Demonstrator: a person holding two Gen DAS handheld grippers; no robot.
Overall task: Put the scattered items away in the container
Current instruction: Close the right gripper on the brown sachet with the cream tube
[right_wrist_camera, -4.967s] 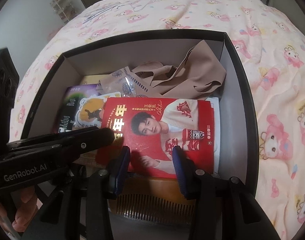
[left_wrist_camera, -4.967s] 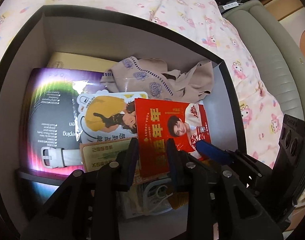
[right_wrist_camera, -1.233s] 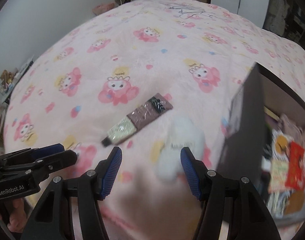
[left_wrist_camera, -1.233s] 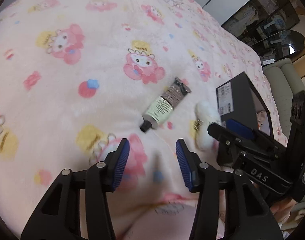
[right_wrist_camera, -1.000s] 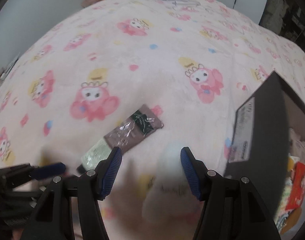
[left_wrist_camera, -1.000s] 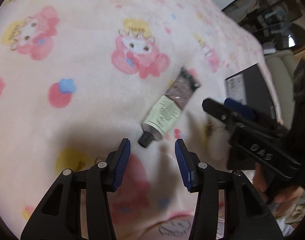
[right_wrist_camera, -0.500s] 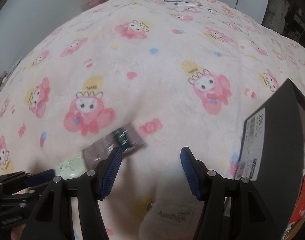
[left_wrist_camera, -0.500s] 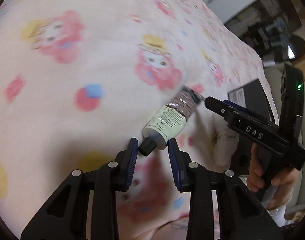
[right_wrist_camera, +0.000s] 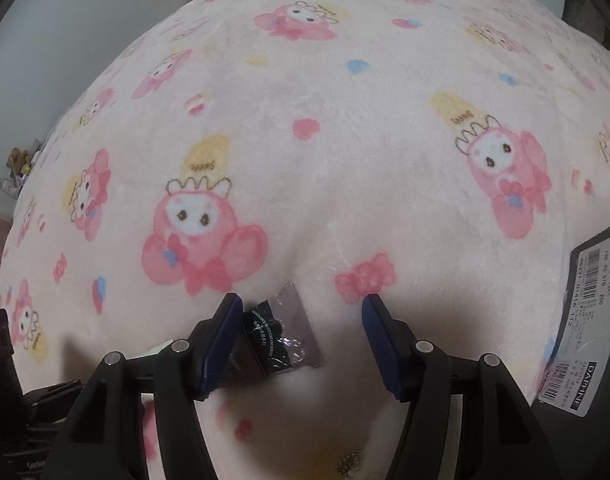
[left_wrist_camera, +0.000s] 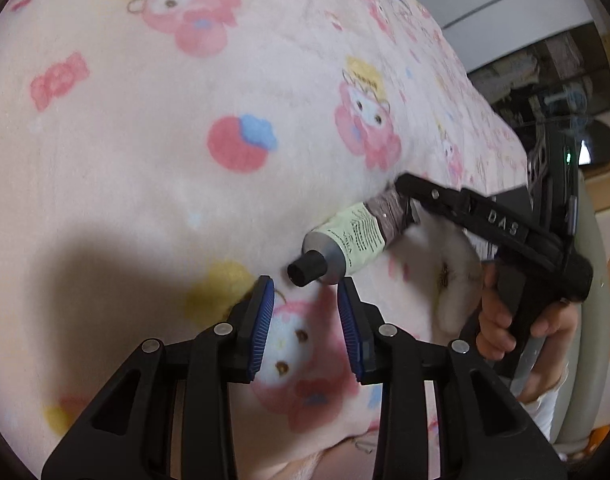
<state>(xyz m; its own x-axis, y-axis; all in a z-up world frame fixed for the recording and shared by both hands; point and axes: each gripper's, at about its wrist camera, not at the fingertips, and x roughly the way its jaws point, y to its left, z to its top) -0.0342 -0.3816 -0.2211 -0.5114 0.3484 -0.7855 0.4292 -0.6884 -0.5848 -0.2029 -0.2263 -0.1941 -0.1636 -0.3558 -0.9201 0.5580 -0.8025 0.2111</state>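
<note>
Just beyond the left gripper (left_wrist_camera: 305, 308) lies the tube (left_wrist_camera: 347, 246).

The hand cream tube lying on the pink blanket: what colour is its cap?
Black, on the pale green and brown hand cream tube; clearest in the left wrist view.

Open blanket (right_wrist_camera: 345, 160) ahead; black box (right_wrist_camera: 601, 320) blocks the right side.

My left gripper (left_wrist_camera: 305, 288) sits at lower centre of its view, angled downward, its jaws narrowed after just closing with nothing pinched between the blue pads (left_wrist_camera: 261, 328). My right gripper (right_wrist_camera: 301, 312) stands wide open at the bottom of its view, and my right hand (left_wrist_camera: 517, 320) wraps its handle at the right edge of the left view.
</note>
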